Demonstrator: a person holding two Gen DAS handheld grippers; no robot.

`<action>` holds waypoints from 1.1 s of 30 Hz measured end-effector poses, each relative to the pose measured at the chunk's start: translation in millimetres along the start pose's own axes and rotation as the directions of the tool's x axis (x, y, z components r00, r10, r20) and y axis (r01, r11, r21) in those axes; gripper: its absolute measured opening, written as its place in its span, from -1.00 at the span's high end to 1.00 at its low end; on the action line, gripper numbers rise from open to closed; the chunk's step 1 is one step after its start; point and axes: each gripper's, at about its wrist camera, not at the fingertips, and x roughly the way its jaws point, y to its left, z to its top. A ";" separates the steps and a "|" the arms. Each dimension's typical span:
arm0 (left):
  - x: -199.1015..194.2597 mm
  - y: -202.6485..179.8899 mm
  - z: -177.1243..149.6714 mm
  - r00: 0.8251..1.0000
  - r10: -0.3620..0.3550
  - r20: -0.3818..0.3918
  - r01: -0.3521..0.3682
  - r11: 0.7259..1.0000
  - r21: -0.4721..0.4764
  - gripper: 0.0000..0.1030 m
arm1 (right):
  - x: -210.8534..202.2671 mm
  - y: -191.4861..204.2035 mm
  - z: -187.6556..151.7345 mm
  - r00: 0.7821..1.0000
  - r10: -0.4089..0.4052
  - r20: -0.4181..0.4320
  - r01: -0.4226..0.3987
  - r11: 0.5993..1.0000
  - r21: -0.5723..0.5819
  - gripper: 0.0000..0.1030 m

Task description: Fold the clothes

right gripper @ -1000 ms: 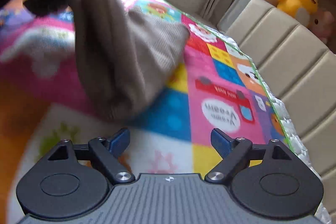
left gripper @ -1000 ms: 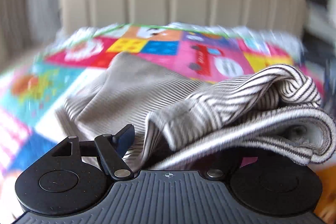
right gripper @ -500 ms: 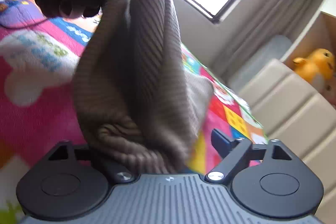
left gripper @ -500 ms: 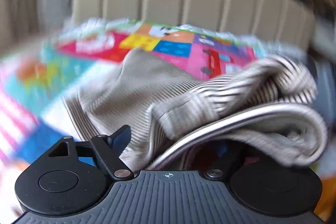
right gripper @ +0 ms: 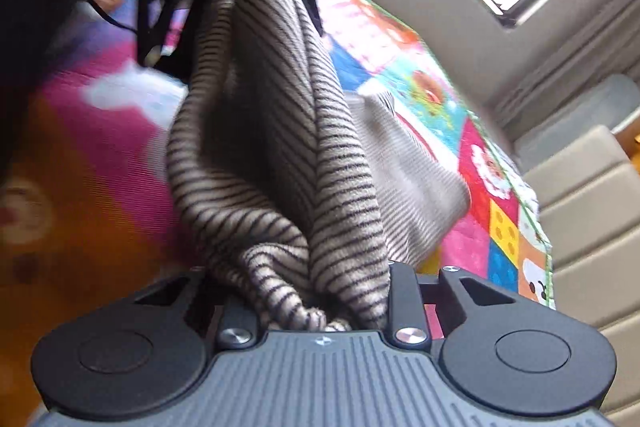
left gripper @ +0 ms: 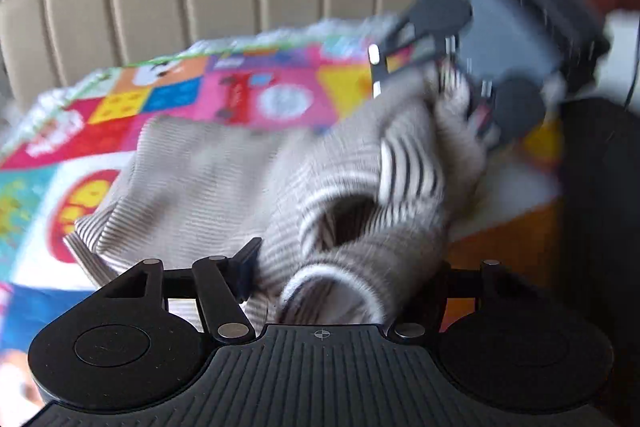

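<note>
The striped top (right gripper: 276,163) hangs bunched between both grippers, above the bright play mat (right gripper: 472,163). The right gripper (right gripper: 316,303) pinches one end. The left gripper (left gripper: 340,275) pinches the other end.

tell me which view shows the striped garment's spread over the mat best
The left wrist view: the striped garment lies partly spread across the colourful mat. The right wrist view shows only a bunched fold rising from the right gripper.

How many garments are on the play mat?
1: a striped sweater, bunched between left gripper and right gripper, its far end lying on the mat. Others may be hidden.
</note>
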 end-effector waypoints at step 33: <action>19.1 104.9 0.6 0.922 0.388 -0.009 -0.361 0.849 -0.385 -0.83 | 58.5 -95.3 -45.8 0.997 0.073 0.015 -0.027 0.172 0.985 -1.00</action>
